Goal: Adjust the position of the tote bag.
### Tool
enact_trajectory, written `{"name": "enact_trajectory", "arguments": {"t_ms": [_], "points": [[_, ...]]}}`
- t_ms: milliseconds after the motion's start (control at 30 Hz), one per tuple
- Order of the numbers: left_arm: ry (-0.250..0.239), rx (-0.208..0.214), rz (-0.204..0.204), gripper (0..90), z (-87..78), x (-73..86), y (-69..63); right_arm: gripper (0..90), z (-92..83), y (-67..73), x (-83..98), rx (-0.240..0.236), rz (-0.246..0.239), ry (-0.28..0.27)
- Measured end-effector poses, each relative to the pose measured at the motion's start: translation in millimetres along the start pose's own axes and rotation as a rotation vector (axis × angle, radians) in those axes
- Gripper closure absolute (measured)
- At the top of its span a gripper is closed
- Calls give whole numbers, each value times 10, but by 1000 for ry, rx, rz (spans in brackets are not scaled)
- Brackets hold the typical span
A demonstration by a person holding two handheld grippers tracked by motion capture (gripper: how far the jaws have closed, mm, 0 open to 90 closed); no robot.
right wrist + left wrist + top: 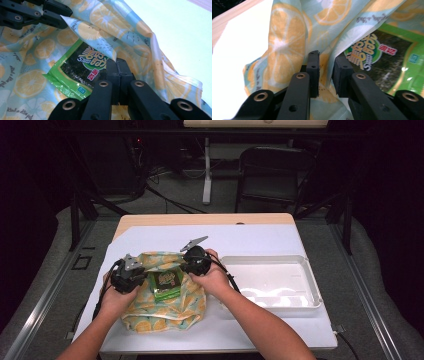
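A cloth printed with lemon slices point(165, 312) lies on the white sheet, with a green seaweed snack packet point(166, 283) on its middle. My left gripper point(144, 272) is at the cloth's left edge. In the left gripper view its jaws point(326, 68) stand a little apart, with a raised fold of the cloth point(287, 45) between them and the packet point(387, 62) just beyond. My right gripper point(183, 266) is at the cloth's far right edge. Its jaws point(116, 65) are shut on the cloth's edge point(130, 37), lifted beside the packet point(72, 70). The left gripper point(62, 17) appears across the cloth.
A white plastic tray point(311, 285) sits to the right of the cloth, close to my right forearm. The white sheet point(250, 237) covers most of the wooden table. A dark chair point(272, 170) and cables are on the floor beyond the far edge.
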State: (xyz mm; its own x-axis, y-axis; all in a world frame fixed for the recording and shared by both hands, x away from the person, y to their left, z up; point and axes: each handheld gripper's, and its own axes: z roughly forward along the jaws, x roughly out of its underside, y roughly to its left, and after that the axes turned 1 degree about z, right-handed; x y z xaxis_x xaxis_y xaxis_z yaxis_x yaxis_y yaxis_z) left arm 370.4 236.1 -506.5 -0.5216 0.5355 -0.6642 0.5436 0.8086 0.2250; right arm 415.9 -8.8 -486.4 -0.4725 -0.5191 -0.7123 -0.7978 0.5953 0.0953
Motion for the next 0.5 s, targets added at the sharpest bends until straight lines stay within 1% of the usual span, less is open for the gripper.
{"name": "enact_trajectory", "arguments": {"t_ms": [33, 100, 133, 167, 200, 333, 367, 467, 500], "points": [[4, -2, 3, 794, 2, -15, 2, 900, 1, -4, -1, 3, -2, -4], [4, -19, 15, 803, 3, -44, 10, 900, 0, -6, -2, 10, 9, -15], [2, -29, 12, 802, 10, -54, 10, 900, -4, -14, -6, 17, 6, -15], [5, -33, 18, 802, 14, -64, 23, 900, -3, -16, -4, 21, 16, -27], [6, -38, 13, 802, 29, -64, 30, 900, -13, -30, -10, 28, 10, -26], [32, -37, 11, 799, 98, -54, 64, 900, -19, -59, -21, 44, 25, -45], [37, -39, 13, 799, 109, -56, 70, 900, -21, -60, -28, 51, 26, -42], [32, -36, 0, 809, 142, -54, 89, 900, -16, -75, -42, 62, 25, -46], [33, -36, 4, 812, 150, -53, 100, 900, -10, -82, -44, 65, 28, -51]]}}
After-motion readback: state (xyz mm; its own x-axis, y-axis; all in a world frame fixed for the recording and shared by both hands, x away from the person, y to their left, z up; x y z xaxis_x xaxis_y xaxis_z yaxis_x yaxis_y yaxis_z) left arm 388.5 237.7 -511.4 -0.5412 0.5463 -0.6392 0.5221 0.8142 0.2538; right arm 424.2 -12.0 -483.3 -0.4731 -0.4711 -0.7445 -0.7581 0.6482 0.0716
